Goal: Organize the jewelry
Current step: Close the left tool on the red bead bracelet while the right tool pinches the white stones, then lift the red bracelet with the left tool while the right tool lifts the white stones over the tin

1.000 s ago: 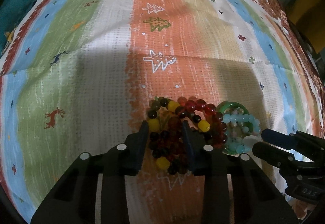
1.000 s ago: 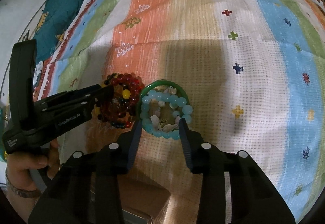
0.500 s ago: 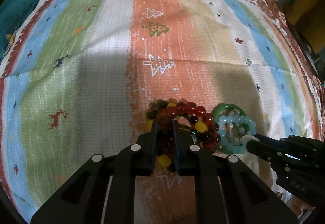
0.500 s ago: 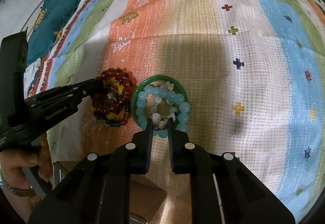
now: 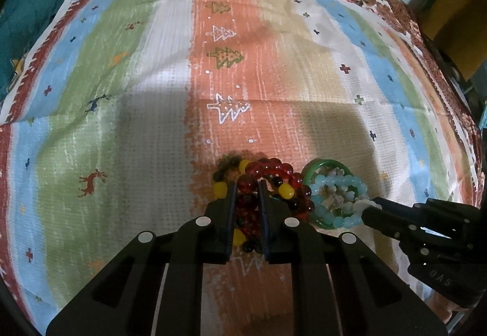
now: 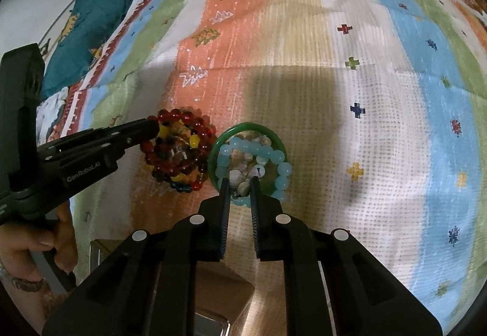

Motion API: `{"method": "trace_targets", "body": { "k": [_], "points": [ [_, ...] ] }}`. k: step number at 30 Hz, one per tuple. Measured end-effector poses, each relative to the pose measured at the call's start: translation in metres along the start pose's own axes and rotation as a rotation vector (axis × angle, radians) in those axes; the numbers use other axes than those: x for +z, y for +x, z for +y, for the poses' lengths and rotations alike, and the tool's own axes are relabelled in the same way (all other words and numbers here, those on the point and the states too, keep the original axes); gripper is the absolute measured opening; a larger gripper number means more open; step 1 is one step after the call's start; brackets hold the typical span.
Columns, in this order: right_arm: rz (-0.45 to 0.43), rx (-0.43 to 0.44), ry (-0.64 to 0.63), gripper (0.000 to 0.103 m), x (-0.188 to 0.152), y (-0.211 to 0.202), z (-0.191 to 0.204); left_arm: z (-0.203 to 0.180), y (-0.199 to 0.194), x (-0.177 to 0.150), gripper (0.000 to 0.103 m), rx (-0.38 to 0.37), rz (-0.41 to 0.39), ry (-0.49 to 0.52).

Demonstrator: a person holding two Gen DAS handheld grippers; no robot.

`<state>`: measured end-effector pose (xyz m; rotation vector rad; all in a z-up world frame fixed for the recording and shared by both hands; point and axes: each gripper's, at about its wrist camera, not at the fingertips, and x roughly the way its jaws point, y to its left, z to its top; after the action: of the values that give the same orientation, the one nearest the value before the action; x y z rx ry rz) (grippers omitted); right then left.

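Both grippers have their jaws drawn in narrow on a pile of jewelry, so the step in hand looks like the grasp itself — each tool pinching a piece before it is carried off. The left gripper has its fingers closed to a slim gap around the red bead bracelet, a dark red bead wedged right between the fingertips; yellow and dark beads of the same heap lie just to either side and beneath the jaws. The right gripper is likewise pinched narrow at the near edge of the second heap, apparently gripping the pale shell-like pieces that sit inside the aqua bead bracelet — though whether it also has an aqua bead is hard to tell. Just beyond its tips, the green bangle rings that heap, and the two heaps lie just beside each other on the striped cloth. Close below the right gripper, a cardboard box and something metallic show at the frame's edge — possibly the destination. The next move likely calls for a slow, straight lift, since strands are tangled and neighbours may come up too.
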<state>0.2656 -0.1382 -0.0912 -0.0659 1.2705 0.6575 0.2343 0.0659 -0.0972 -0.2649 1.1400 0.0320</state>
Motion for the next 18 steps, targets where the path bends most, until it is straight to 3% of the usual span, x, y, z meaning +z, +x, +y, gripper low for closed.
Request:
{"method": "trace_targets", "body": {
  "k": [18],
  "points": [
    [-0.054,-0.001,-0.044,0.014,0.000,-0.023,0.014,-0.011,-0.042,0.001,0.013,-0.061,-0.078,0.004]
  ]
}}
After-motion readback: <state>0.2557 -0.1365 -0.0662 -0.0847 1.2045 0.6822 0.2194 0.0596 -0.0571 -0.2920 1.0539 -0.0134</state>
